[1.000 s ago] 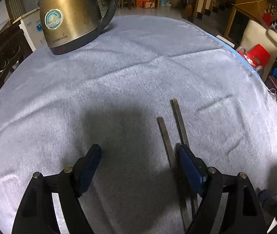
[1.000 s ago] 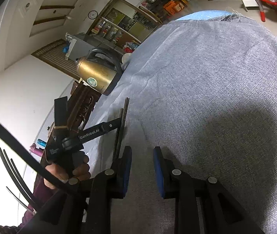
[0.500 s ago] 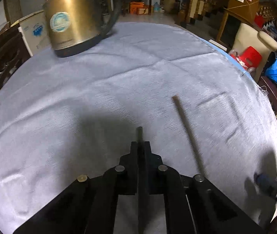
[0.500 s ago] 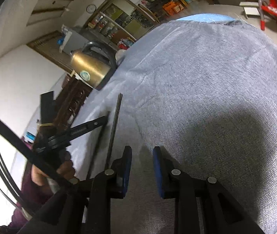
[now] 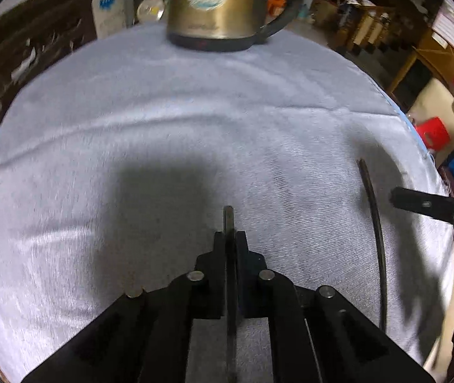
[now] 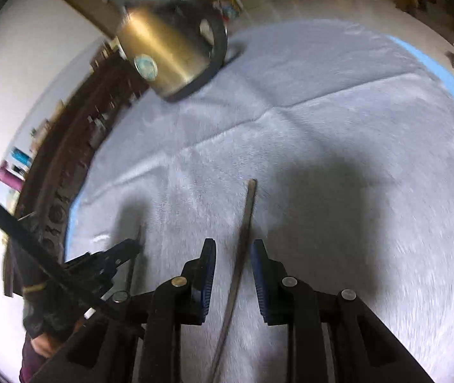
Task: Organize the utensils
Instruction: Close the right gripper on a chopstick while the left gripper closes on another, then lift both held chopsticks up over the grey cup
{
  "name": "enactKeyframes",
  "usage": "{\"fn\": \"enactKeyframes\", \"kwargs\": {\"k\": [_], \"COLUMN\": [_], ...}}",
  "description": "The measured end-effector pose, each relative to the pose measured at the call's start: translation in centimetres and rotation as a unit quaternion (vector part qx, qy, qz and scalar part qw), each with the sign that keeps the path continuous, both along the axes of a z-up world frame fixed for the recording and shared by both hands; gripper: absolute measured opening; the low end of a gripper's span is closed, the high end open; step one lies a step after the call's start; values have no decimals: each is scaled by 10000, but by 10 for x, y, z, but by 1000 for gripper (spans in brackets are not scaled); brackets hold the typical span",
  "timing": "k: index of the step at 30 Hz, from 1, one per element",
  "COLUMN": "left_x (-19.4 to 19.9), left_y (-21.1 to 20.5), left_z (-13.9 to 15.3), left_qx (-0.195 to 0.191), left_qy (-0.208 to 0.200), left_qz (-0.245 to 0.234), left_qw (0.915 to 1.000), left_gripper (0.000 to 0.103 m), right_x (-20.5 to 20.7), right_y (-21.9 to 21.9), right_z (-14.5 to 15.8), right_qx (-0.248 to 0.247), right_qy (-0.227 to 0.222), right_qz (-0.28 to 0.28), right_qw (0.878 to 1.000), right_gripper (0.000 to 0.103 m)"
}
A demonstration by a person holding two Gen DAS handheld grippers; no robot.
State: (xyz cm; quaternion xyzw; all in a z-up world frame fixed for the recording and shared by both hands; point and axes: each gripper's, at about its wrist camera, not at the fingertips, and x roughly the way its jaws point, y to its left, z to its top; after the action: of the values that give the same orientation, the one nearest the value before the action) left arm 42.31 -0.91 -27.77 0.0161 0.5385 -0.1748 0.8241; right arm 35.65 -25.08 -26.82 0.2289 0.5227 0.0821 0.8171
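Note:
Two thin dark metal chopsticks are on the grey tablecloth. My left gripper is shut on one chopstick, whose tip pokes out ahead of the pads. The second chopstick lies on the cloth to its right. In the right wrist view that second chopstick runs between my right gripper's blue pads; the right gripper is open around it, jaws apart, not touching. The left gripper with its chopstick shows at the lower left there. The right gripper's finger shows at the right edge of the left wrist view.
A brass electric kettle with a black handle stands at the far side of the round table; it also shows in the right wrist view. Dark wooden furniture stands to the left. Chairs and a red stool are at the right.
My left gripper closed on one chopstick and carried it left, away from the other. My right gripper swung over so the second chopstick now lies between its open pads.

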Motion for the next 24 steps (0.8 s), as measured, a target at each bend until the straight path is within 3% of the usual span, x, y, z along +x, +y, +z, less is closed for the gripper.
{"fn": "enactKeyframes", "kwargs": {"k": [1,3,5,8,14,16,18,19,22,24], "left_x": [2,7,10,12,22,25,30,33,35,29], "left_y": [3,7,9,6,-18,-24,-30,-31,-19,-13], "left_z": [0,3,3,1,-1,-1,-1,-2,-3,-1], "left_qx": [-68,-103,-122,-136,431,525,701,677,292,313], "left_qy": [82,174,299,563,681,663,571,543,534,393], "left_qz": [33,103,125,45,-203,-257,-335,-350,-139,6], "left_qw": [9999,9997,9994,9983,9965,9961,9953,9956,9980,9987], "left_gripper": [11,31,42,42,42,39,11,7,5,5], "right_x": [9,24,36,51,66,69,71,70,58,44], "right_y": [5,11,19,27,51,56,57,57,44,27], "right_z": [-4,-7,-10,-21,-23,-24,-24,-24,-25,-21], "right_qx": [-175,-457,-725,-1070,-1936,-2159,-2199,-2168,-1782,-1380], "right_qy": [202,501,732,1257,1382,1330,1265,1233,960,769], "right_qz": [39,66,103,113,391,485,519,502,345,108], "right_qw": [9996,9977,9946,9862,9705,9661,9659,9671,9787,9874], "right_gripper": [26,26,26,26,18,12,10,10,9,9]}}
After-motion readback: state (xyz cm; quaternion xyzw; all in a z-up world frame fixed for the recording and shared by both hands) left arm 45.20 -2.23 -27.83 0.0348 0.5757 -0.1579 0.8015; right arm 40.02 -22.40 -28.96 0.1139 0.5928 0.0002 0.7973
